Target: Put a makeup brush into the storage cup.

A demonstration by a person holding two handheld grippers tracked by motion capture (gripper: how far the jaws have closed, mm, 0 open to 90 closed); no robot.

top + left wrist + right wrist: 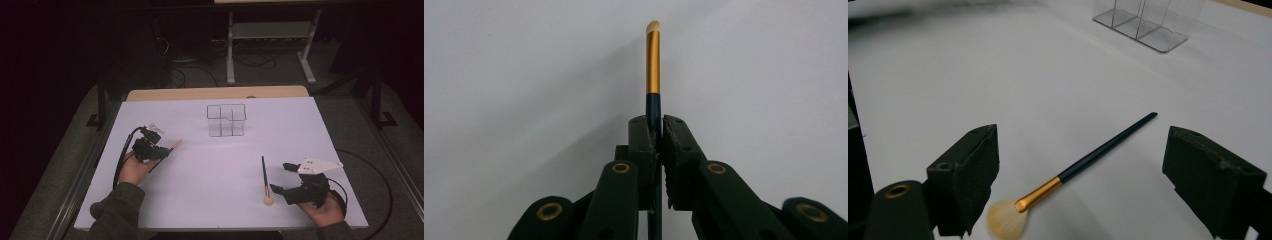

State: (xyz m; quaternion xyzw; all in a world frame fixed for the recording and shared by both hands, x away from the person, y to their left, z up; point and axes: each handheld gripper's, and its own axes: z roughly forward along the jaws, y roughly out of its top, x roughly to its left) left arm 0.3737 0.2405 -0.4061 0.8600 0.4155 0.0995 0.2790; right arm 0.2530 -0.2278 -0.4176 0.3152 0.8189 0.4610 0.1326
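Observation:
My left gripper sits at the table's left, shut on the dark handle of a small brush. Its gold ferrule and pale tip point up and to the right. In the left gripper view the jaws pinch this small brush just below the ferrule. At the front right my right gripper is open. Just to its left a second, longer brush lies flat on the table, its fluffy head toward me. In the right gripper view this long brush lies between the spread jaws of the right gripper, untouched.
A clear acrylic organizer with several compartments stands at the back centre of the white table; its base is at the top of the right gripper view. A wooden edge runs along the back, and a metal frame stands on the floor beyond.

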